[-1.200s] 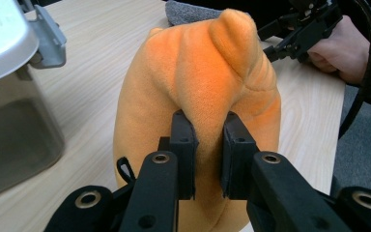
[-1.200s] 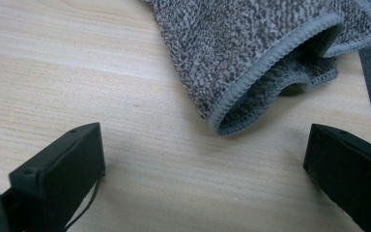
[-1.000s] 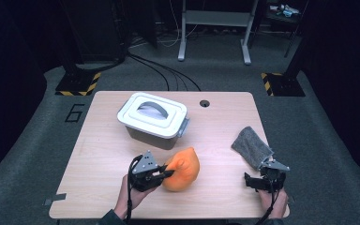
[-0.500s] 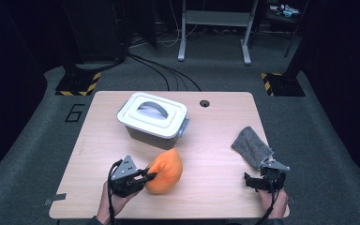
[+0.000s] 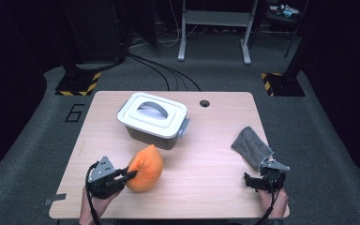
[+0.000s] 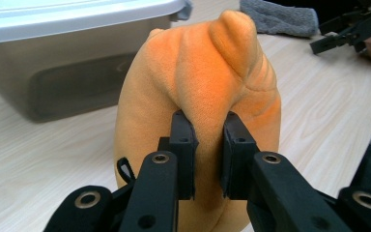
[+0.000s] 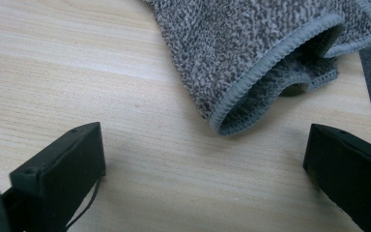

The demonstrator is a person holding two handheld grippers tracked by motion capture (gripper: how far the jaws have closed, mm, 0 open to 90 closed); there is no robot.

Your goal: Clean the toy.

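Dragged leftward across table since earlier frame: orange plush, pinched by left gripper, both now nearer table's left-front corner. Jaws clamped narrow on a fold of plush fabric, pads pressed into it from both sides. Plush resting on tabletop, just in front of lidded grey bin, apart from it. Bin w/ white lid, handle on top, sat mid-table toward back. Small round hole in tabletop behind-right of bin. Further right: grey cloth lay near right edge, folded, hemmed edge facing right gripper. Right gripper unmoved, jaws spread wide, nothing between them, cloth just ahead of tips.
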